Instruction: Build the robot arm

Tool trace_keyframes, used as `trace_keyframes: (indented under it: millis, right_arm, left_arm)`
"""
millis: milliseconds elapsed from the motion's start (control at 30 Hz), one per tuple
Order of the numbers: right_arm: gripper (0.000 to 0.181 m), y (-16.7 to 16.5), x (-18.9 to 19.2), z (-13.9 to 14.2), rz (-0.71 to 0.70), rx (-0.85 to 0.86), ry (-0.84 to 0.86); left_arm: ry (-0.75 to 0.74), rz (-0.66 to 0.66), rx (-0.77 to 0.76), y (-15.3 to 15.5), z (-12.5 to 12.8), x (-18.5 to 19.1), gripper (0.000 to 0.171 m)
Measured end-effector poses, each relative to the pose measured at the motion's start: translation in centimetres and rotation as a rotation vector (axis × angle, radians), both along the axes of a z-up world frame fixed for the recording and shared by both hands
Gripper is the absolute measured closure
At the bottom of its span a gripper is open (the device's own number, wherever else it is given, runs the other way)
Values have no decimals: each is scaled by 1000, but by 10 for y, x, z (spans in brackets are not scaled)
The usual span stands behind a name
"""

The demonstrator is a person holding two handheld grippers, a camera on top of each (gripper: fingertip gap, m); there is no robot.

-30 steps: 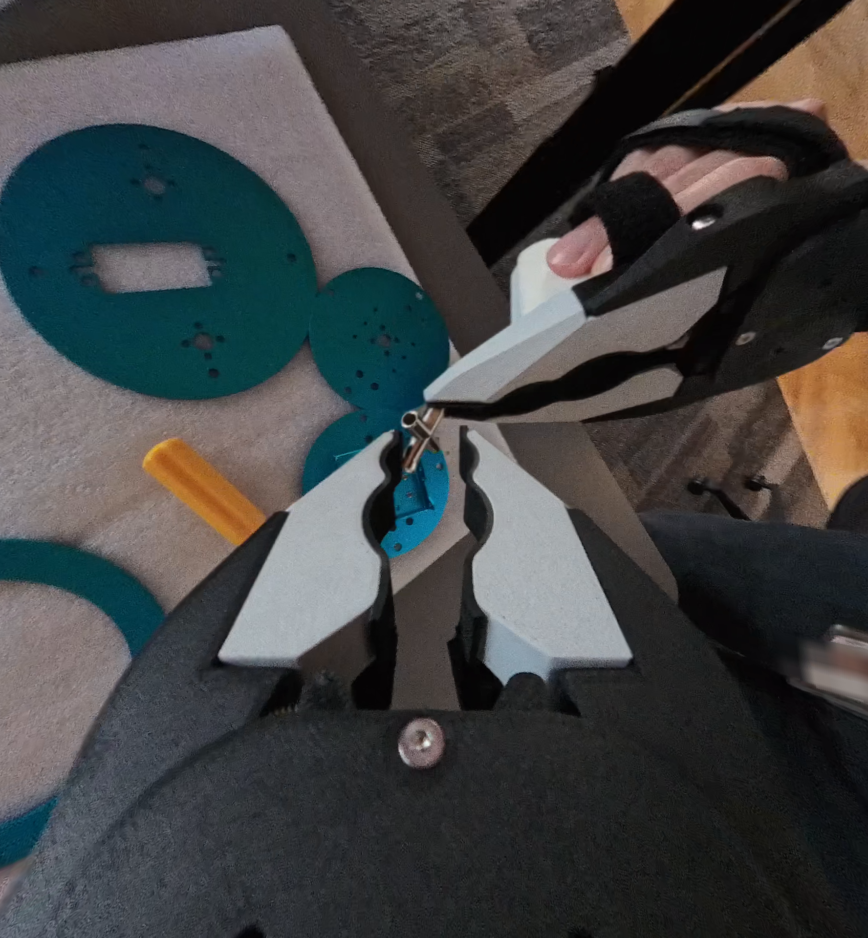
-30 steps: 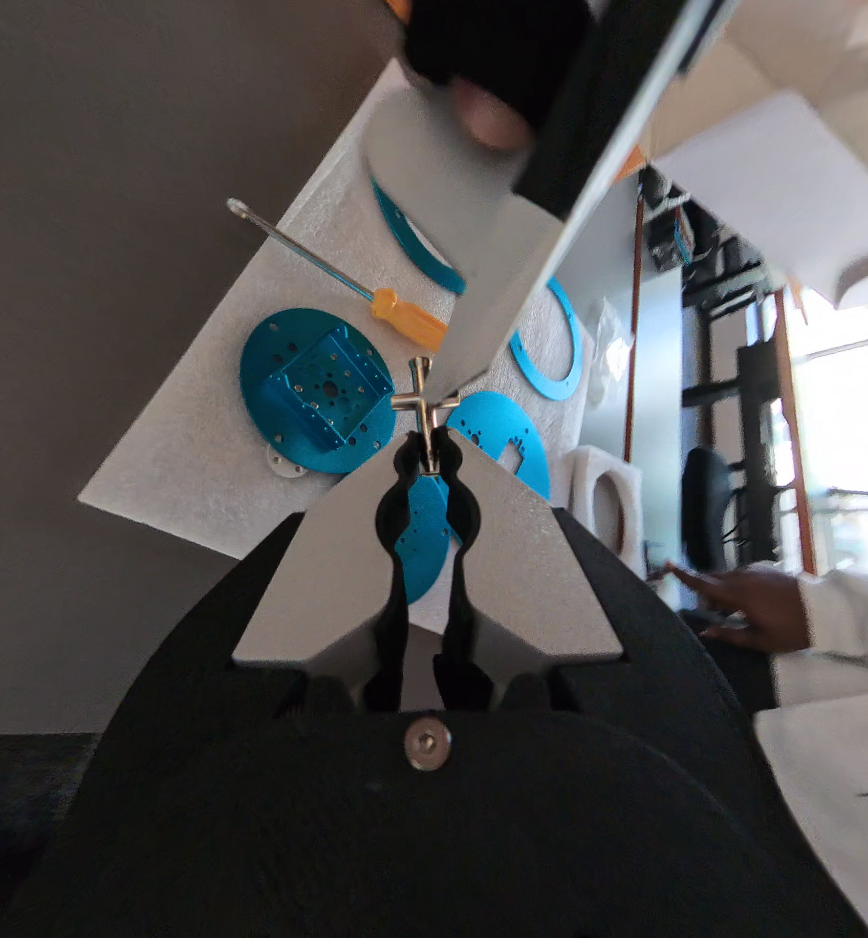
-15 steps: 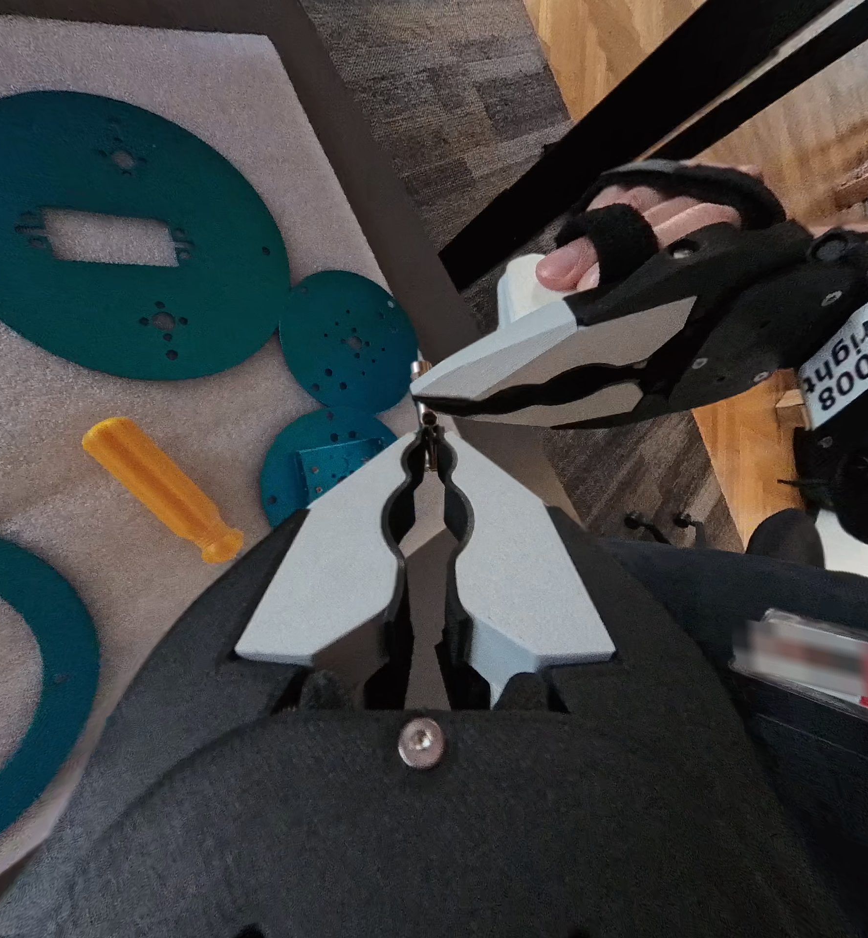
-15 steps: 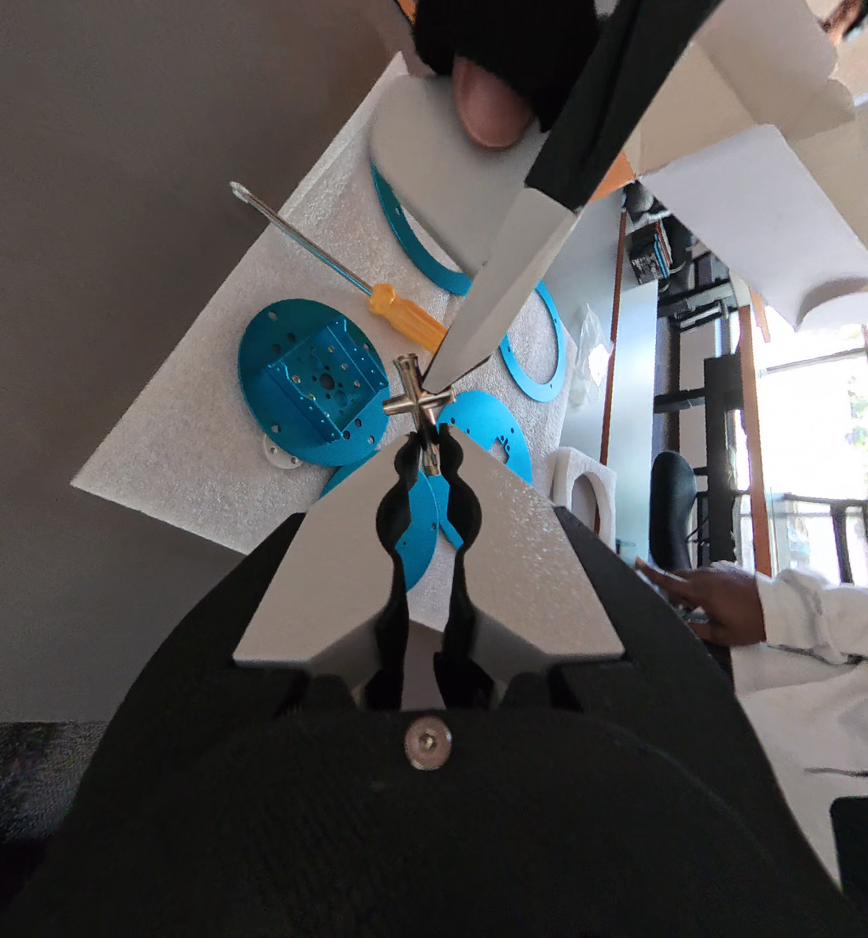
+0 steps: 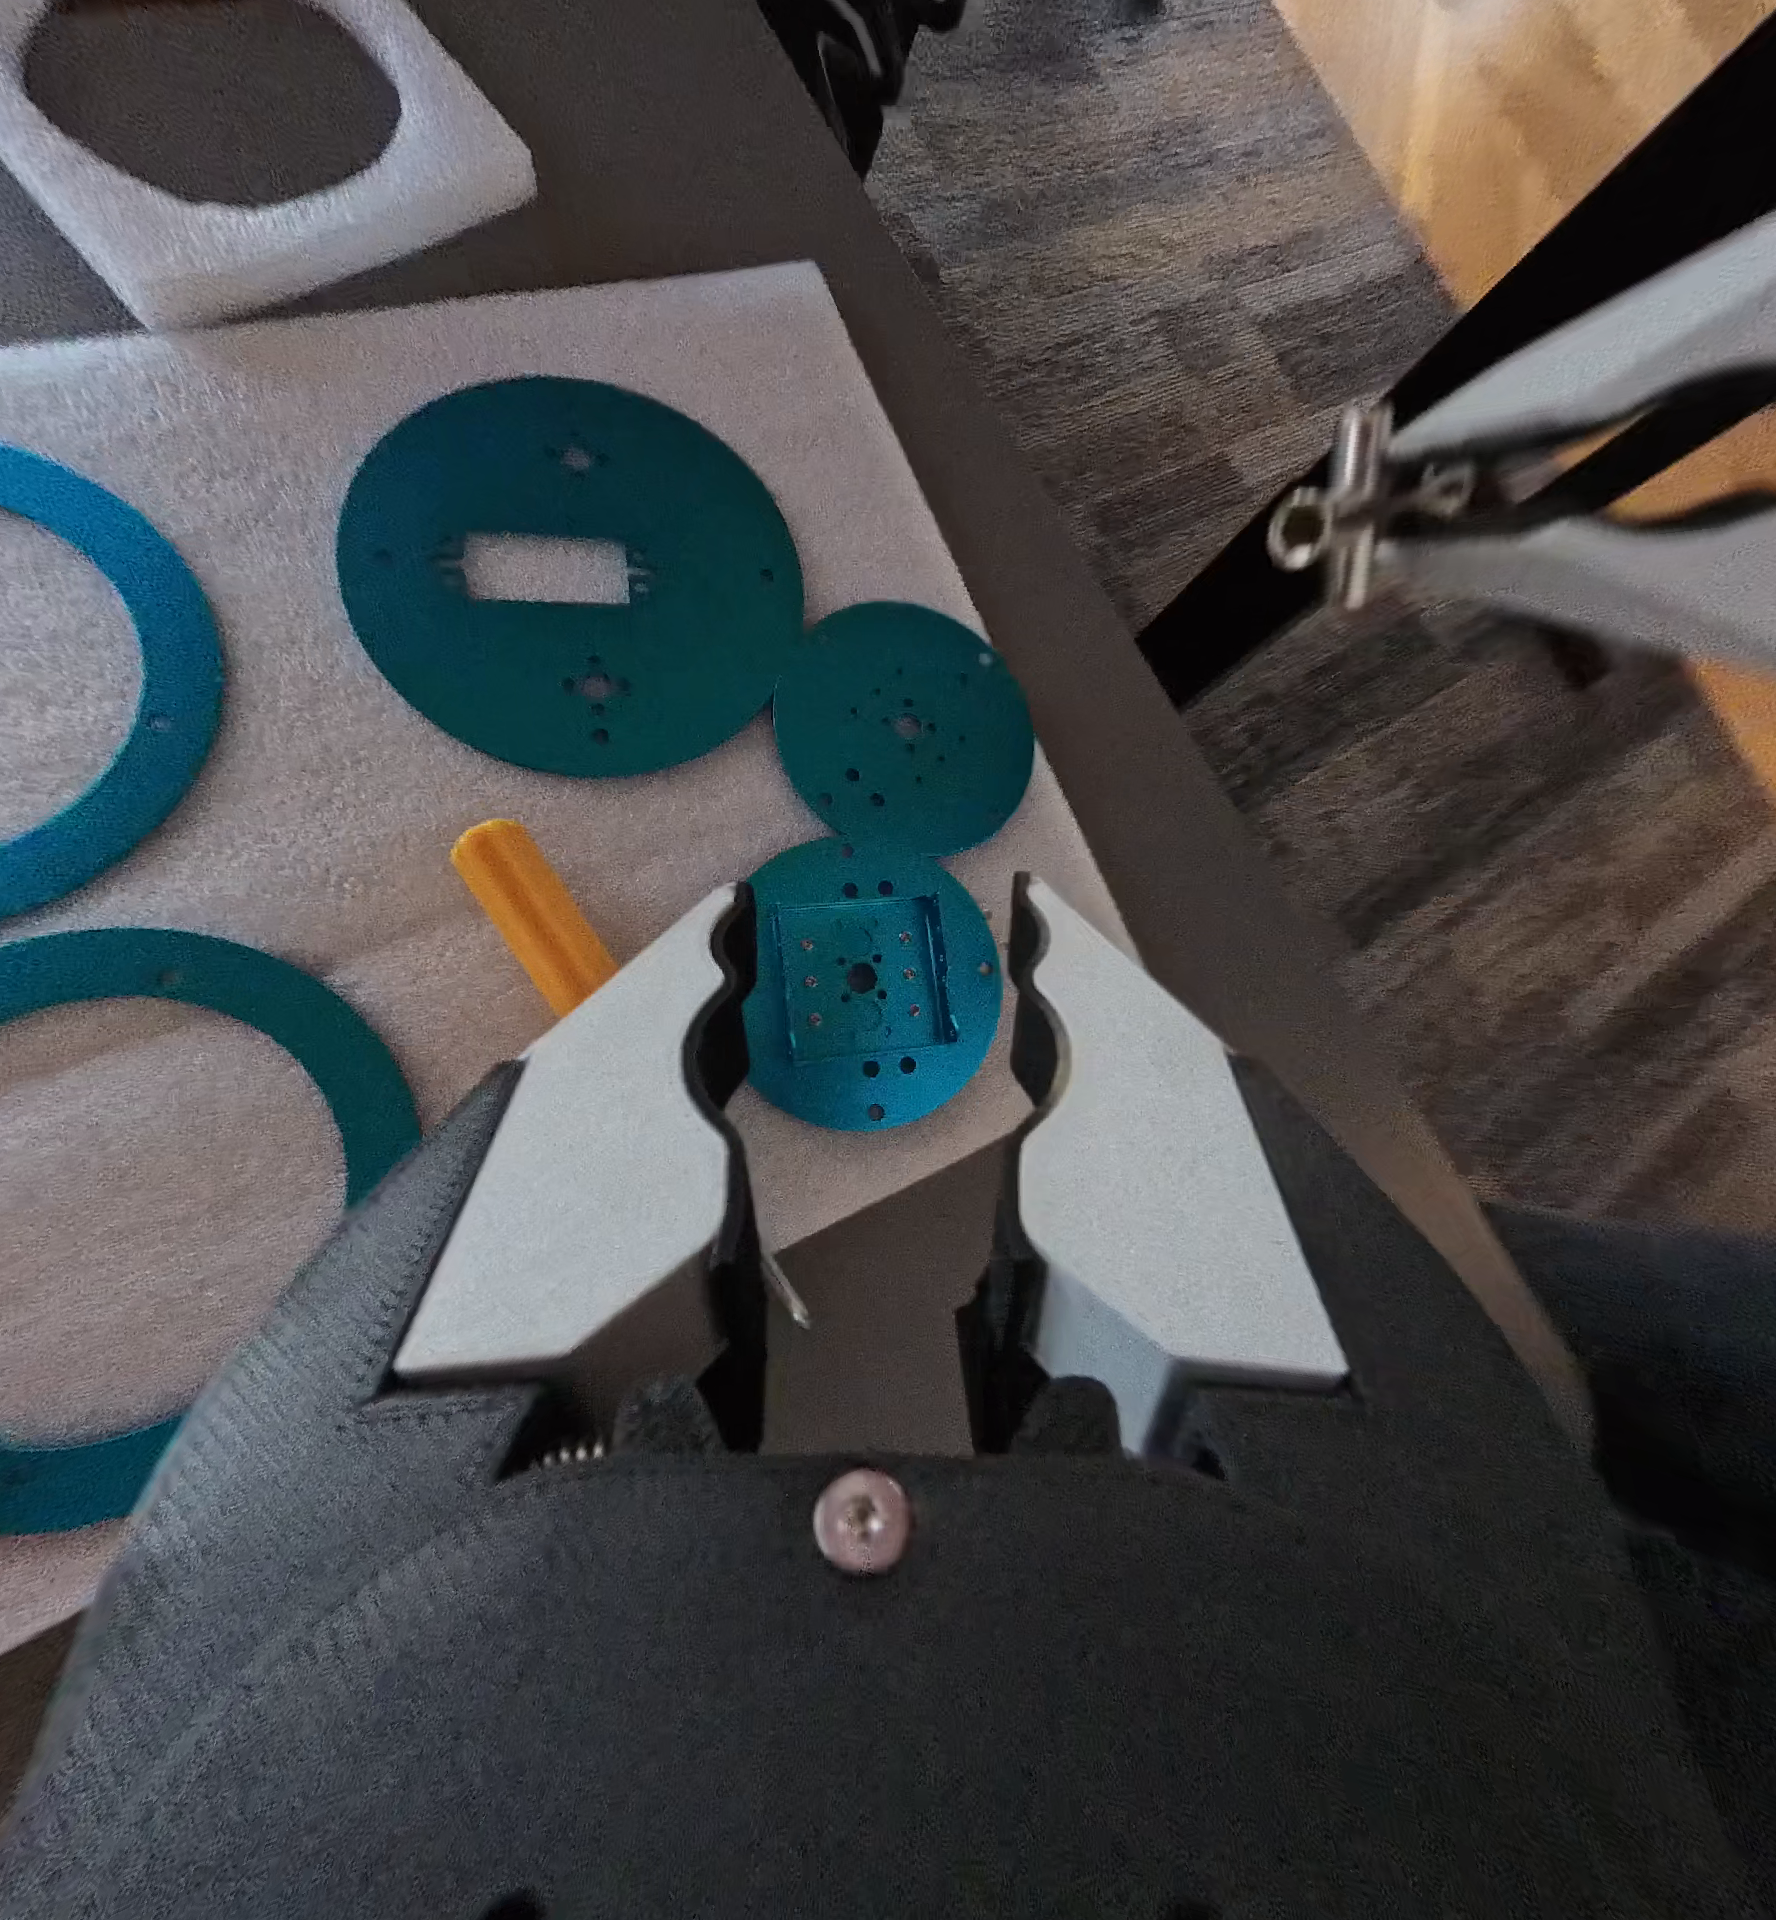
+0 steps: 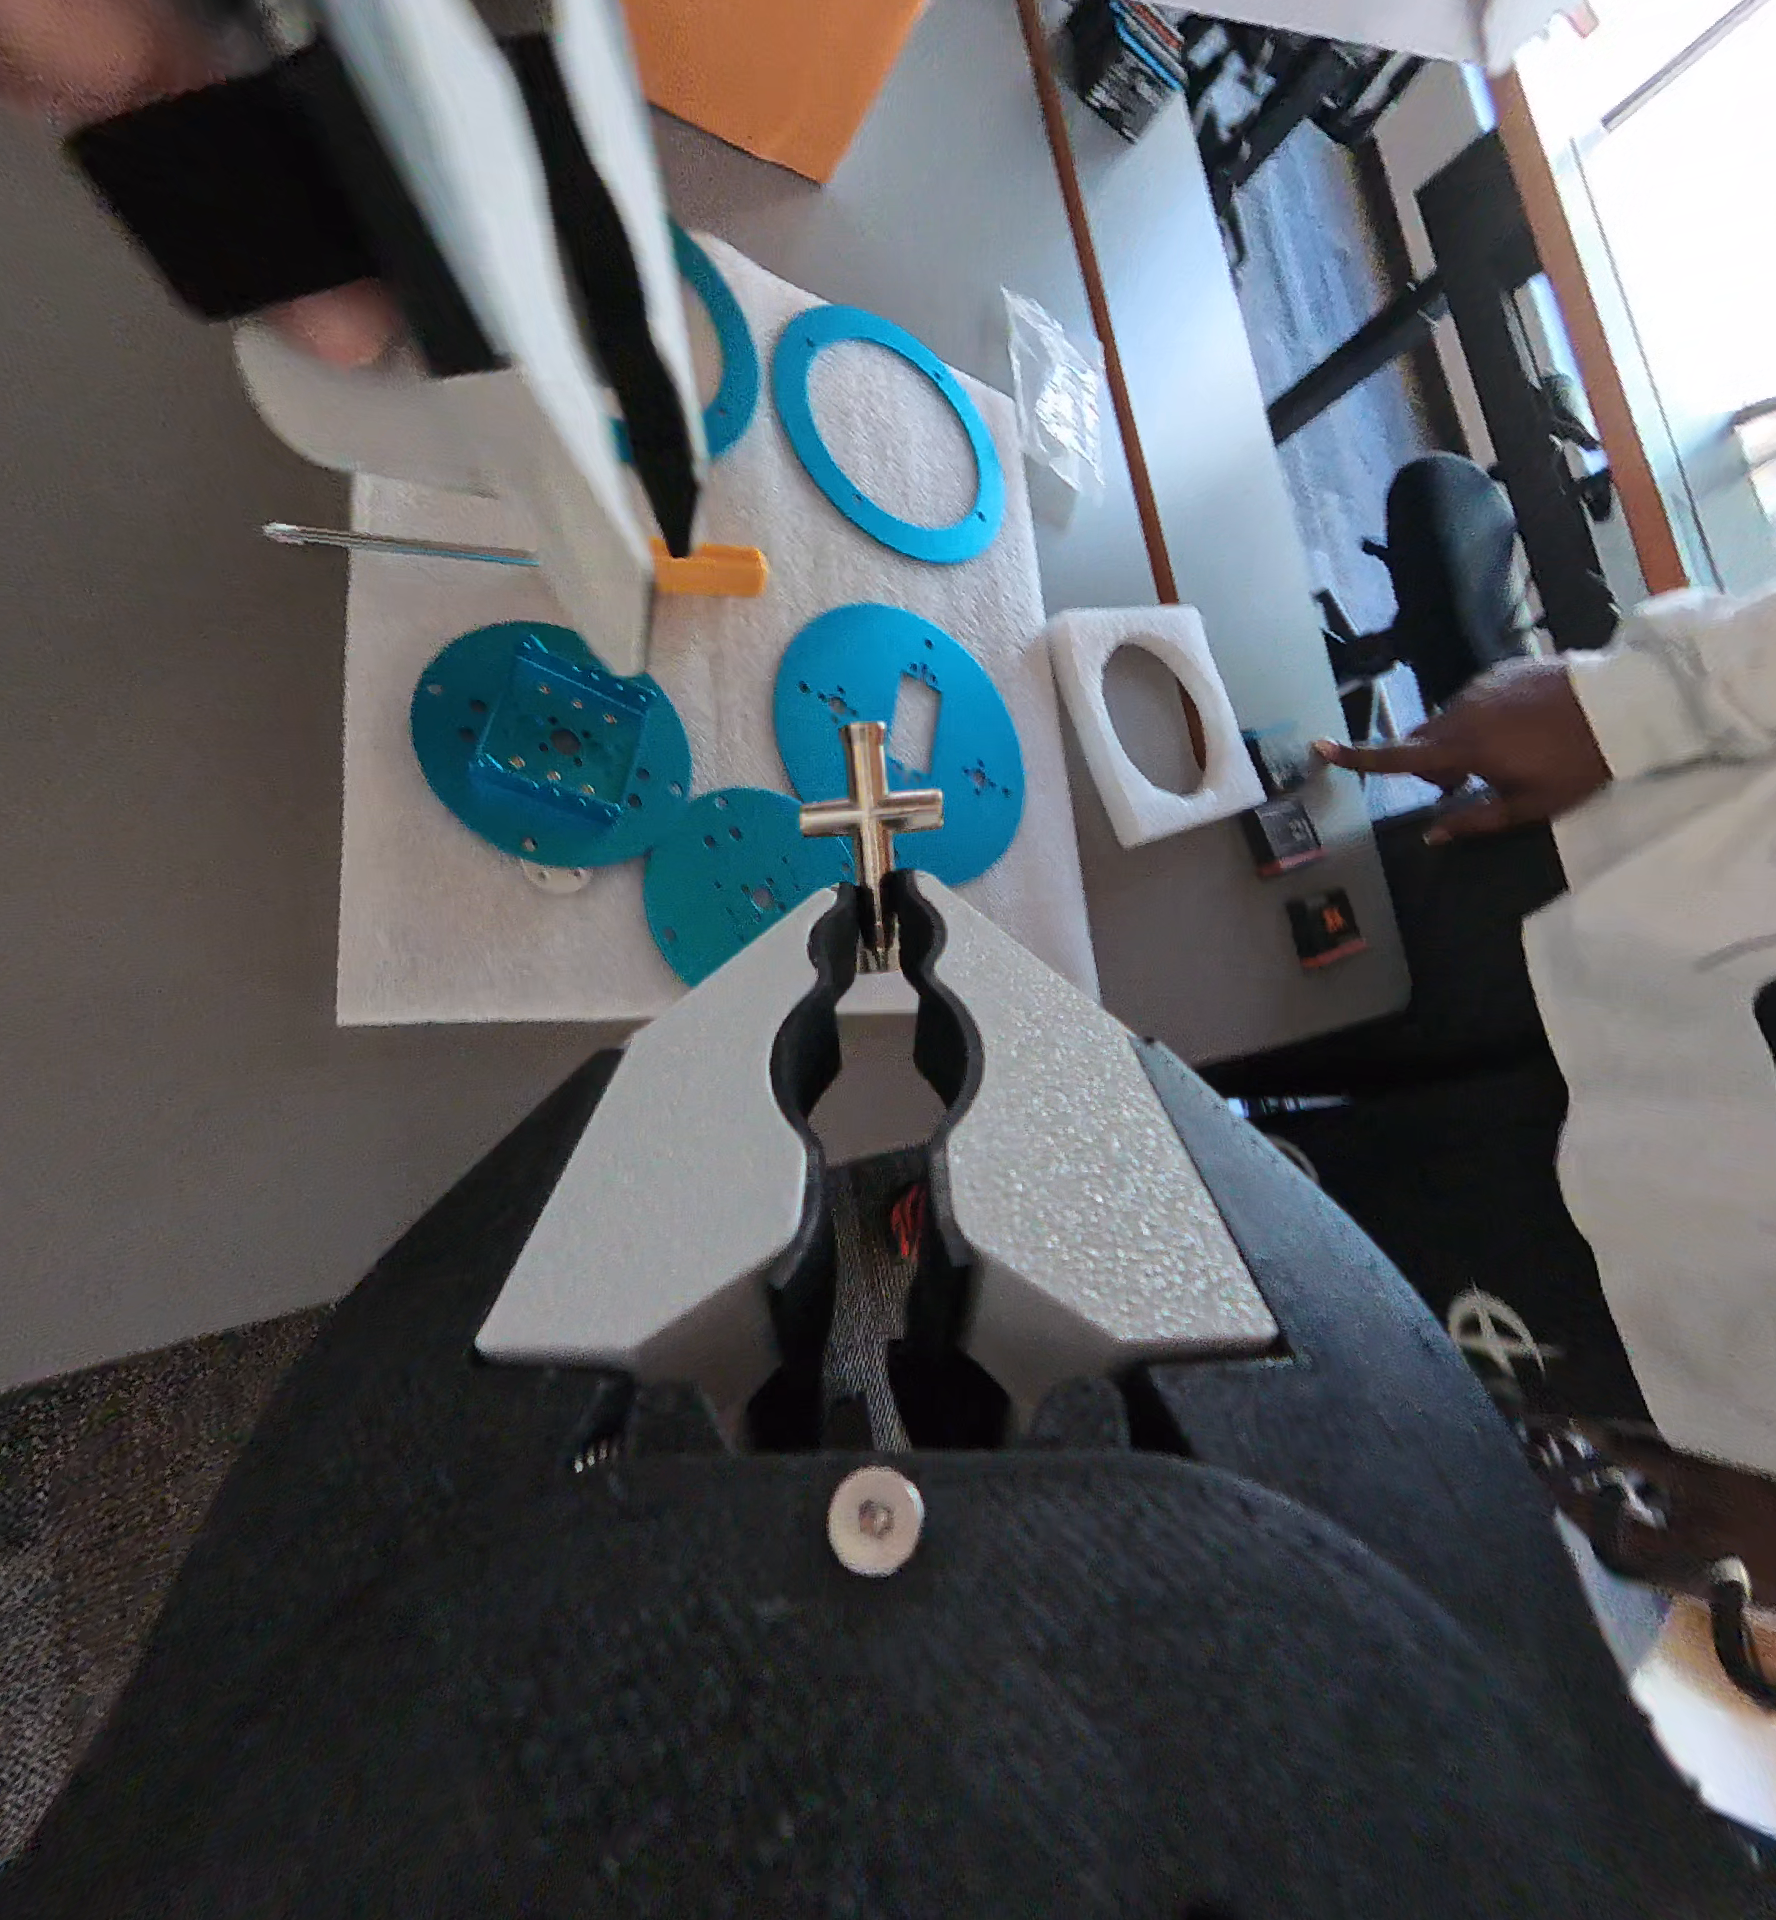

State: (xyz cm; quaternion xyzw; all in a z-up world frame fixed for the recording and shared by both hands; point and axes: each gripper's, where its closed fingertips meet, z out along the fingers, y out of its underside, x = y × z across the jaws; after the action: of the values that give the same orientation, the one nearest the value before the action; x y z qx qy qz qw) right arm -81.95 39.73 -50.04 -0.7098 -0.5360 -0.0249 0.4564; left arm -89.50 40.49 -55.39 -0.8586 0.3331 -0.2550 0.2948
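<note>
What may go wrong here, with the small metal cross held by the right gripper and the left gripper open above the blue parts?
1. The right gripper pinches the metal cross only by one arm's end; it may twist or slip out.
2. In the left wrist view the cross hangs past the table edge, so a drop would likely reach the floor.
3. The open left gripper hovers over the disc with the square bracket and could knock it.

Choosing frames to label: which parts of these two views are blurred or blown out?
Left wrist view: the right gripper and its cross-shaped metal wrench are motion-smeared. Right wrist view: wrench sharp, left gripper blurred, window overexposed.
</note>
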Motion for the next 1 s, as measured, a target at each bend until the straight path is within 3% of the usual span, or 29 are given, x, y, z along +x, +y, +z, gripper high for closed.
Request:
trace_keyframes:
  millis: [167, 233, 500, 600, 700, 800, 900, 967, 1000]
  right_arm:
    - [174, -15, 30, 15, -66, -15, 22]
    - [174, -23, 35, 15, -58, -21, 3]
    - [174, -64, 22, 7, 4, -28, 41]
    - [174, -75, 19, 1, 25, -38, 35]
    - [174, -79, 19, 0, 21, -50, 48]
    - [174, -80, 22, 0, 11, -60, 66]
    - [174, -81, 24, 2, 8, -59, 69]
    - [174, -83, 23, 7, 14, -53, 80]
    - [174, -84, 22, 10, 14, -51, 89]
  left_arm:
    - [325, -193, 341, -25, -25, 3, 130]
    - [391, -200, 417, -23, -30, 0, 138]
    - [459, -281, 454, -27, -58, 0, 140]
    - [416, -324, 459, -31, -58, 8, 146]
    - [362, -354, 451, -36, -50, 18, 139]
    - [420, -360, 441, -31, -61, 15, 138]
    - [395, -341, 395, -29, -61, 18, 152]
    - [371, -311, 363, -25, -56, 14, 171]
    - [340, -278, 340, -22, -51, 11, 171]
